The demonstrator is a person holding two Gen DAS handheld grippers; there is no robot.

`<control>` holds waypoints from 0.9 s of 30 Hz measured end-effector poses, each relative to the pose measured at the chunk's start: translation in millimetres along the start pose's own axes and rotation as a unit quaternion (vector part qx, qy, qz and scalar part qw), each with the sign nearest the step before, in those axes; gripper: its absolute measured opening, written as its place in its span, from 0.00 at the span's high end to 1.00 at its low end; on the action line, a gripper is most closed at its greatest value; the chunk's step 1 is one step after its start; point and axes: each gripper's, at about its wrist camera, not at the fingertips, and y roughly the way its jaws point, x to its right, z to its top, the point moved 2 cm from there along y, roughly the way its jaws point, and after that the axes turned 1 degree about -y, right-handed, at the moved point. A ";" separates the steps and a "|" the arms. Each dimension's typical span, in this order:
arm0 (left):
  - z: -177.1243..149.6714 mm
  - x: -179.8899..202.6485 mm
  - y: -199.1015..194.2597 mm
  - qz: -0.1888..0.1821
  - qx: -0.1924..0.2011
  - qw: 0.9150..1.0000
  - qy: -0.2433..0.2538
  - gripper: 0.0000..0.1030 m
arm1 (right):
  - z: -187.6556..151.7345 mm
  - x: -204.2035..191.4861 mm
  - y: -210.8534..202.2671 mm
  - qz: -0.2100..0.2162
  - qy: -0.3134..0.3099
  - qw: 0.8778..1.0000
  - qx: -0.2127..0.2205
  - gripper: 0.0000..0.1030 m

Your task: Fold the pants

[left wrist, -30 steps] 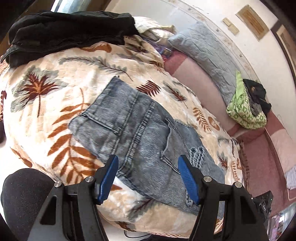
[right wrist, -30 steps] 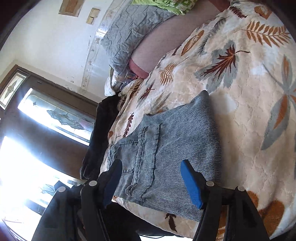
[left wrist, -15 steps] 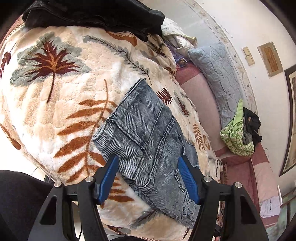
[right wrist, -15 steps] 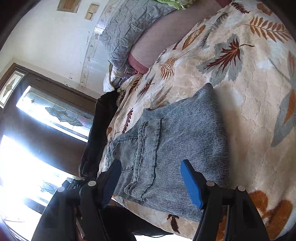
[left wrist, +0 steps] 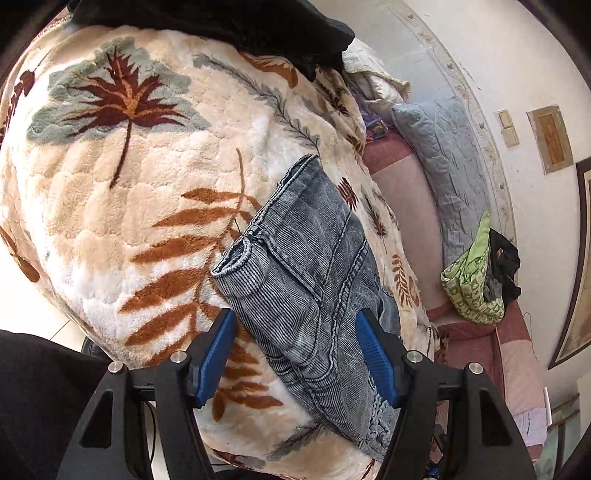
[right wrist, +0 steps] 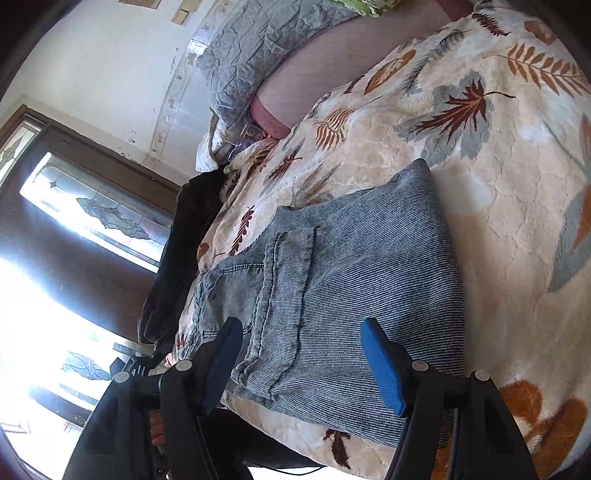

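Grey-blue denim pants [left wrist: 314, 280] lie folded on a leaf-patterned blanket [left wrist: 140, 206], near the bed's front edge. In the left wrist view the waistband corner curls up at the left of the bundle. My left gripper [left wrist: 297, 360] hovers open just over the near part of the pants, its blue pads apart and gripping nothing. The right wrist view shows the same pants [right wrist: 351, 288] with a back pocket facing up. My right gripper [right wrist: 306, 360] is open above their near edge, nothing pinched between its pads.
A black garment [left wrist: 236, 26] is piled at the blanket's far side, seen also as a dark heap [right wrist: 177, 258] by the window. A grey quilted pillow [left wrist: 450, 166] and a green patterned cloth [left wrist: 476, 280] lie on the pink sheet beyond.
The left gripper has sunk closer to the pants and rolled, so the pants now look steeper and nearer between its fingers. The right gripper has crept slightly closer. Both stay open.
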 end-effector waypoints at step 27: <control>18.7 5.3 9.4 -0.011 0.037 0.999 0.029 0.86 | 40.8 -182.6 206.2 0.008 -0.114 0.979 -0.170 0.32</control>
